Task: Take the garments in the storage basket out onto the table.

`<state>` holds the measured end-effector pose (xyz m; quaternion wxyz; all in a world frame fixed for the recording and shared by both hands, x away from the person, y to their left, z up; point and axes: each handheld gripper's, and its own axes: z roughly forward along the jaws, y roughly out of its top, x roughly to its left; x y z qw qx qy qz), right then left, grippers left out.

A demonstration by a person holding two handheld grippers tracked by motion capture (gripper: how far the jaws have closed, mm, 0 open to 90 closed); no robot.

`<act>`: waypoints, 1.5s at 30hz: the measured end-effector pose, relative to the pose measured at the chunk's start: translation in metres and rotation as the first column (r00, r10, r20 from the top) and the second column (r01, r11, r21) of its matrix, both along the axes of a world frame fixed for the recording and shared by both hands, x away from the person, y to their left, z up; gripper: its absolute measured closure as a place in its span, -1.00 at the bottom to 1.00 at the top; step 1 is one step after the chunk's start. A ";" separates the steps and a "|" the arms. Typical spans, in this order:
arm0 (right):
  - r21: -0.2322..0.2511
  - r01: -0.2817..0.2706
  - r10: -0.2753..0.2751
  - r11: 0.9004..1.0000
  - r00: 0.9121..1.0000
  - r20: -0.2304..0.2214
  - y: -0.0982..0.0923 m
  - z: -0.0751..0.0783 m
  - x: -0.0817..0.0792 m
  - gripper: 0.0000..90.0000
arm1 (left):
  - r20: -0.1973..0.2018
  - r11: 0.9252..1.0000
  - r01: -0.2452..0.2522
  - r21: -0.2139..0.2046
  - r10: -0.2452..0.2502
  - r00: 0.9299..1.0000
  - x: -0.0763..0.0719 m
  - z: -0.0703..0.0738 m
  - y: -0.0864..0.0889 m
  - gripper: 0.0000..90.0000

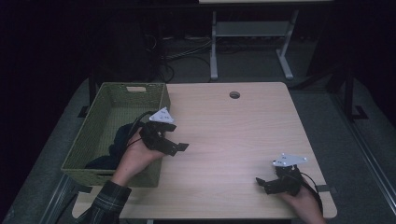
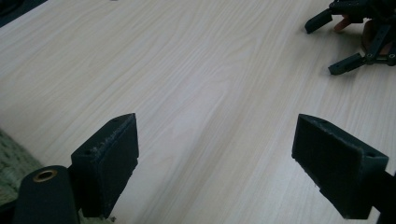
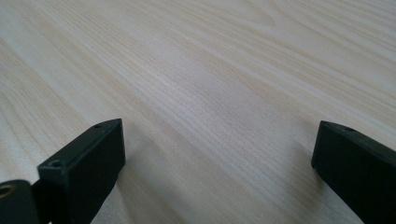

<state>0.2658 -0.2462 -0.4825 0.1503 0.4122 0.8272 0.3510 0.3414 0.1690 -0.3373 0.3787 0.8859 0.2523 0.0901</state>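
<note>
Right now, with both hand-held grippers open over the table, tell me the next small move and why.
Probably swing the left hand-held gripper back over the green basket and lower it toward the dark cloth inside. Its jaws stand wide apart with nothing between them, it sits just past the basket's rim, and that cloth is the nearest thing to take. The right hand-held gripper is open too, farther off.

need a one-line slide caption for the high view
Person holds both grippers open and empty over a wooden table: left gripper beside a green basket holding dark cloth, right gripper near the front edge.

Green woven basket (image 1: 105,135), dark cloth (image 1: 119,140) inside, pale wood-grain table (image 1: 233,140), plaid sleeve (image 1: 105,203).
</note>
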 end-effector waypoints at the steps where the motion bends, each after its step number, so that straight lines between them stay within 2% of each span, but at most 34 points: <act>1: 0.002 -0.001 0.001 1.000 1.000 0.001 0.000 0.000 0.000 -0.95 | -0.001 1.000 0.000 0.004 0.000 1.000 0.000 0.001 0.001 -0.68; 16: 0.000 -0.002 0.002 1.000 1.000 -0.001 0.000 0.000 0.000 -0.95 | 0.002 0.998 -0.062 0.018 0.062 0.998 0.004 0.012 0.029 -0.68; 27: 0.000 -0.002 0.002 1.000 1.000 -0.001 0.000 0.000 0.000 -0.95 | 0.022 0.992 -0.127 0.027 0.126 0.992 0.004 0.020 0.056 -0.68; 40: 0.000 0.001 -0.001 1.000 1.000 0.000 0.000 0.000 0.000 -0.95 | 0.036 0.979 -0.203 0.024 0.202 0.979 0.002 0.026 0.088 -0.68; 42: 0.000 0.000 0.000 1.000 1.000 0.000 0.000 0.000 0.000 -0.95 | 0.045 0.973 -0.226 0.038 0.224 0.974 0.001 0.026 0.095 -0.68; 44: 0.000 0.000 0.000 1.000 1.000 0.000 0.000 0.000 0.000 -0.95 | 0.044 0.973 -0.230 0.036 0.228 0.973 0.001 0.026 0.096 -0.68; 45: -0.001 -0.001 0.001 1.000 1.000 -0.001 0.000 0.000 0.000 -0.95 | 0.044 0.969 -0.246 0.032 0.244 0.969 0.000 0.026 0.100 -0.68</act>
